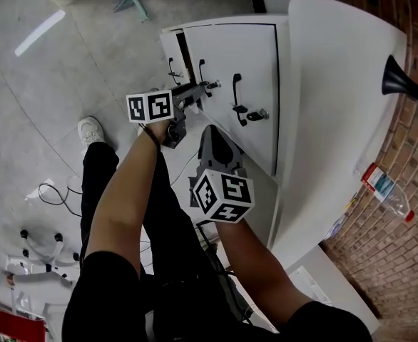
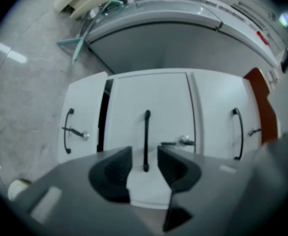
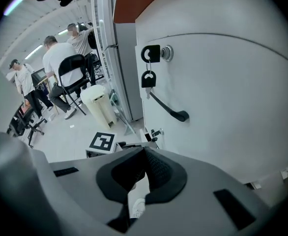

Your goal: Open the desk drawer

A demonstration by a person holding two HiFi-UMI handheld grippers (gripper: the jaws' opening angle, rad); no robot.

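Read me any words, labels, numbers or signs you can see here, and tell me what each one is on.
No text here can be read.
Bottle label: too small and blurred to read.
Left marker cube and right marker cube: black-and-white square patterns only, no letters or numbers.

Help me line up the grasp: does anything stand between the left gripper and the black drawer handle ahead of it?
Nothing visible does. The open left gripper points straight at the black handle, seen in the gap between its jaws; the key sits to the right of that line.
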